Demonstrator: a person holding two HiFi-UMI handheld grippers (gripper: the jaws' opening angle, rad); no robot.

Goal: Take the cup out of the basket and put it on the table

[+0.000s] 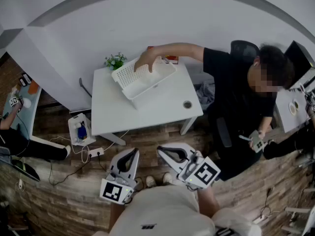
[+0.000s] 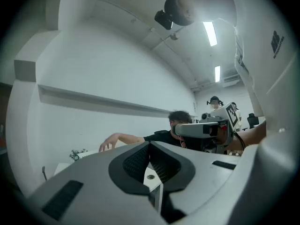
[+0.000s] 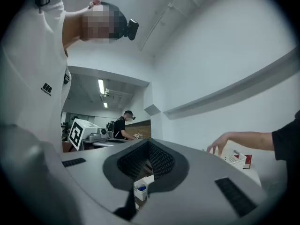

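A white slatted basket (image 1: 142, 80) lies tilted on the white table (image 1: 162, 107), far ahead of me. A person's hand (image 1: 145, 60) rests on its rim. What the basket holds is hidden, and I cannot make out a cup in it. A small round thing (image 1: 187, 104) sits near the table's right edge; I cannot tell what it is. My left gripper (image 1: 132, 154) and right gripper (image 1: 165, 151) hang low over the floor near my body, well short of the table. Both have their jaws together with nothing between them. The right gripper view catches the basket (image 3: 236, 159) at far right.
A person in black (image 1: 236, 92) sits at the table's right side and reaches across it. A small plant (image 1: 115, 60) and a red box (image 1: 171, 59) stand at the back edge. On the wood floor lie a white bin (image 1: 79, 128) and a power strip (image 1: 96, 152).
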